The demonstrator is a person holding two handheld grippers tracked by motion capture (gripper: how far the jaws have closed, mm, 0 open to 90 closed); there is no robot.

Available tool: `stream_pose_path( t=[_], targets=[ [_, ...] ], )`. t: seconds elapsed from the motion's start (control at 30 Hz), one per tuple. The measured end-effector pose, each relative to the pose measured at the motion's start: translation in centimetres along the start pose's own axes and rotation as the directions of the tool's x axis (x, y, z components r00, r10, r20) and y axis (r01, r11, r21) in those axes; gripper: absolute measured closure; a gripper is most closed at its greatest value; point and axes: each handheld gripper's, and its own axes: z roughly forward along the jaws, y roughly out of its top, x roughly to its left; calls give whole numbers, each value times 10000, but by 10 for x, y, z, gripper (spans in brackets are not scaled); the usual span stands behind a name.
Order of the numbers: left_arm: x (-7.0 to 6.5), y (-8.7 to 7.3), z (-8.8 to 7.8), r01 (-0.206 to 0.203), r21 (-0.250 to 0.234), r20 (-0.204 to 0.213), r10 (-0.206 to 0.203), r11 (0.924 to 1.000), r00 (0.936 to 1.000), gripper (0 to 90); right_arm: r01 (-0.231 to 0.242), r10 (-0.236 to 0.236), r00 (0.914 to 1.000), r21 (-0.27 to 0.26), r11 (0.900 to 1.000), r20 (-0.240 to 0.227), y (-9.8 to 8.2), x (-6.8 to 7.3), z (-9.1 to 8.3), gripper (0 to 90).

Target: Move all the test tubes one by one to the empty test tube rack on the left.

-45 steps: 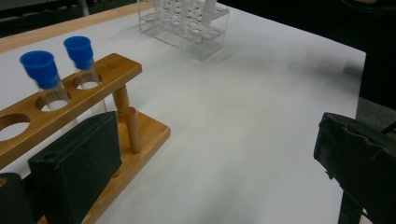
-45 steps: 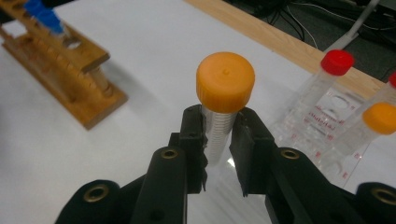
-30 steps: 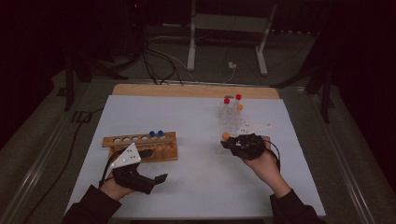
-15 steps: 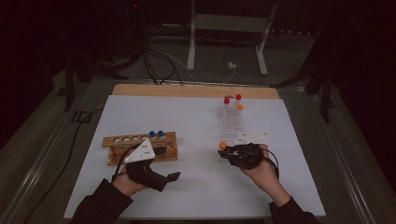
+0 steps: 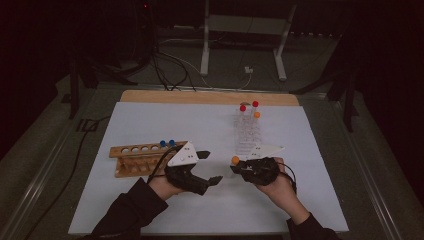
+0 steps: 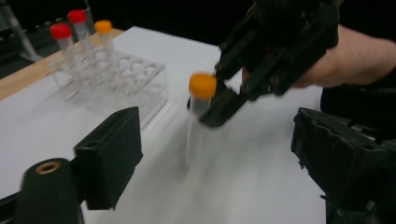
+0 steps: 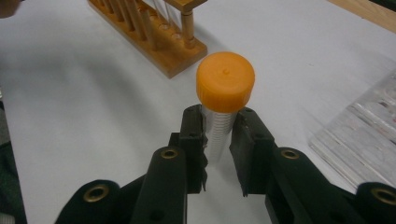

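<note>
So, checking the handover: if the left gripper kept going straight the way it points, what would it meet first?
Most likely the clear orange-capped tube, held upright by the right gripper, standing between the left gripper's open, just-closing jaws; depth is unclear.

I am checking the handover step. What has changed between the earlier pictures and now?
The left tongs moved right, toward the orange-capped tube, and their jaws have just been closing; the tube is between them, not yet touched. The right tongs stayed shut on it. Both racks kept their places.
</note>
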Motion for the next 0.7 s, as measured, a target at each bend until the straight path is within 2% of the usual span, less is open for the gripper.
stream_pose_path(
  t=[0.27, 0.33, 0.47, 0.53, 0.6, 0.7],
  targets=[
    [6, 11, 21, 72, -258, -57, -74, 9996, 10000, 371, 92, -93, 9999, -14, 10000, -81, 1, 3, 1, 751],
    [7, 12, 25, 50, -259, 51, -48, 9997, 10000, 408, 106, -106, 9999, -9, 9999, -97, 1, 4, 1, 751],
    [7, 15, 35, -97, -145, 103, 99, 9998, 9999, 466, 114, -115, 9999, -21, 9999, -109, 1, 4, 1, 751],
    [7, 16, 39, -103, -77, 259, 105, 9999, 9996, 499, 122, -122, 9999, -53, 9999, -96, 2, 4, 0, 751],
    [6, 16, 43, -270, 79, 224, 269, 9996, 9994, 532, 120, -121, 9999, -60, 9999, -100, 2, 3, 0, 751],
    [6, 16, 48, -266, 252, 263, 260, 9993, 9993, 574, 134, -135, 9998, -55, 9999, -113, 1, 4, 0, 751]
  ],
)
